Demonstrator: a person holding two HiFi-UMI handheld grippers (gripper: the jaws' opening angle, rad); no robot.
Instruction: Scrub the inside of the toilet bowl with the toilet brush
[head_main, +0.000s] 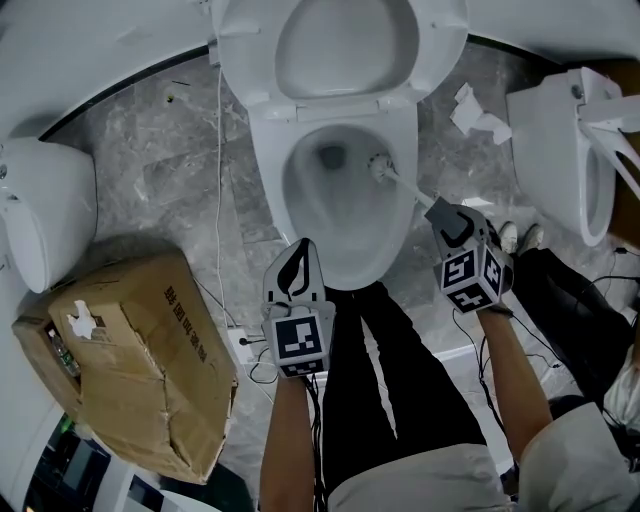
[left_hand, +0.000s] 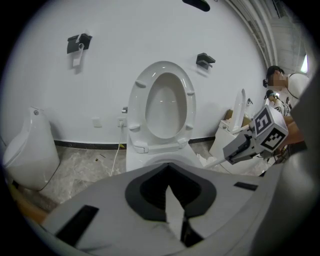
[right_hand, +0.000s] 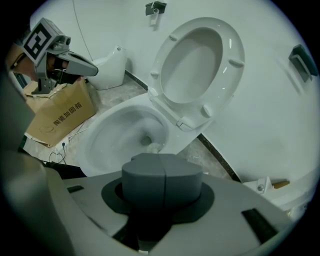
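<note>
Brush (head_main: 381, 166) handle is clamped in the right gripper's (head_main: 440, 213) jaws above the bowl's (head_main: 268, 170) 4 o'clock rim. Its white bristle head lies inside at 2 o'clock, beside the drain. The left gripper (head_main: 297, 256), jaws closed and empty, hovers at 6 o'clock. A box (head_main: 140, 360) crowds 8 o'clock. The lid (head_main: 345, 45) is raised at 12.

Head view overhead; both gripper views face the toilet (head_main: 402, 128).

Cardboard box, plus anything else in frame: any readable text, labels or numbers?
"陶瓷加固箱": on the cardboard box, as best it reads in the right gripper view.
Same box's print in the head view: too blurred to read.
Cubes on left gripper and right gripper: square marker patterns, no words.
</note>
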